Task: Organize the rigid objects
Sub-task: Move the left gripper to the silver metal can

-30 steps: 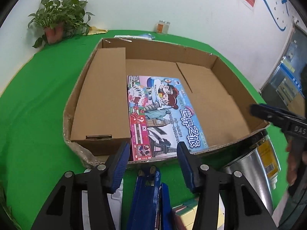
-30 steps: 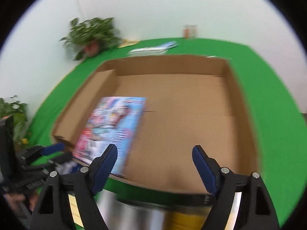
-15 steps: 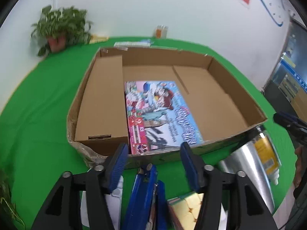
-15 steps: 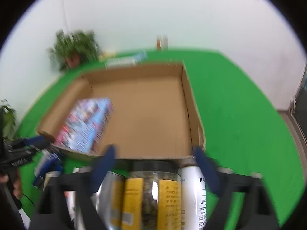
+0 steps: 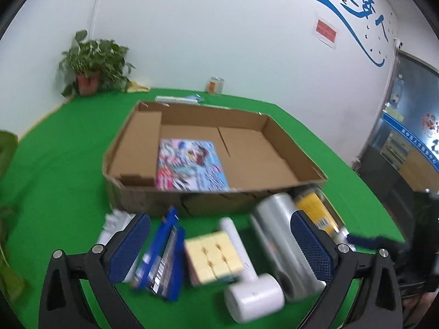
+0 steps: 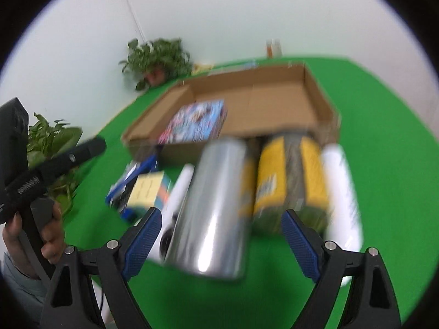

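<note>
Jaws released on both the left gripper [image 5: 219, 242] and right gripper [image 6: 221, 235]; silver cylinder [image 6: 211, 208], puzzle cube [image 5: 212, 257], lying on green bench [image 5: 55, 170] before cardboard box [image 5: 219, 205].

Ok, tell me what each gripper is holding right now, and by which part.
Nothing is held. The left gripper and right gripper are both open, above the items lying on the green table.
</note>
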Demonstrator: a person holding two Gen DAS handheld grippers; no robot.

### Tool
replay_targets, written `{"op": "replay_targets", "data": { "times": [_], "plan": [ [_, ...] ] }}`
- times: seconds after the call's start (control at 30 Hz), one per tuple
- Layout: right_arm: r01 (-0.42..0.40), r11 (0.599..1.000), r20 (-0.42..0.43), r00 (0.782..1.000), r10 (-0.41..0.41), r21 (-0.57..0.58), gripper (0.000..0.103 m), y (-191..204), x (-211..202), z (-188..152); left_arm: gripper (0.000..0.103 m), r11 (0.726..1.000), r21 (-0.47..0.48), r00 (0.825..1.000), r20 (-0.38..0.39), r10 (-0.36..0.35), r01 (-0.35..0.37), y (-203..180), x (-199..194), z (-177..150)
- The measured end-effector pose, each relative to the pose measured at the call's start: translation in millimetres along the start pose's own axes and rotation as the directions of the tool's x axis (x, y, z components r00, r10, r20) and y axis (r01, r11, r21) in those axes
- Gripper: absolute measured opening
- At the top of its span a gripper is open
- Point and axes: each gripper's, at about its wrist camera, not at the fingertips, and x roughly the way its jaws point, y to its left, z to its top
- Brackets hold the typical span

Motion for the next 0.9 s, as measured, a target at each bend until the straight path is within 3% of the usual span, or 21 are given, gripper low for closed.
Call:
{"op": "replay_targets", "data": {
  "times": [0.07,0.13,0.27,0.37,0.5,0.63,0.8,0.9],
  "plan": [
    [-0.025,0.998,-0.056,0.998,0.028,0.054,0.089,-5,11,-9,0.103,1.000,0.007,1.000,-0.023,-0.002,0.002,-6,-1,-9],
    [-0.015,0.995,-0.079,0.997,0.023,0.097,0.089,-12,19,-12,0.103,1.000,-0.005,0.999,-0.034,-0.012,0.011,-9,-2,-15],
    [-0.077,0.984,-0.114,0.989,0.097,0.163,0.086,-15,31,-11,0.103,0.999,-0.019,0.998,-0.059,-0.028,0.027,-14,-7,-25],
    [-0.090,0.988,-0.140,0.984,0.107,0.125,0.081,1,32,-20,0.103,0.998,-0.028,0.996,-0.071,-0.049,0.048,-14,-11,-30],
    [-0.007,1.000,-0.142,0.990,0.006,-0.009,0.081,26,21,-31,0.103,0.989,-0.083,0.986,-0.101,-0.132,0.124,-11,-15,-33],
    [0.056,0.996,-0.136,0.988,-0.066,-0.075,0.081,35,7,-47,0.103,0.966,-0.144,0.958,-0.161,-0.239,0.216,-17,-10,-42],
    [0.160,0.972,-0.109,0.978,-0.180,-0.175,0.081,44,-10,-66,0.102,0.924,-0.210,0.900,-0.238,-0.366,0.321,-37,10,-51],
    [0.185,0.963,-0.092,0.974,-0.206,-0.197,0.081,43,-17,-73,0.102,0.901,-0.216,0.859,-0.282,-0.428,0.377,-53,25,-54]
  ]
}}
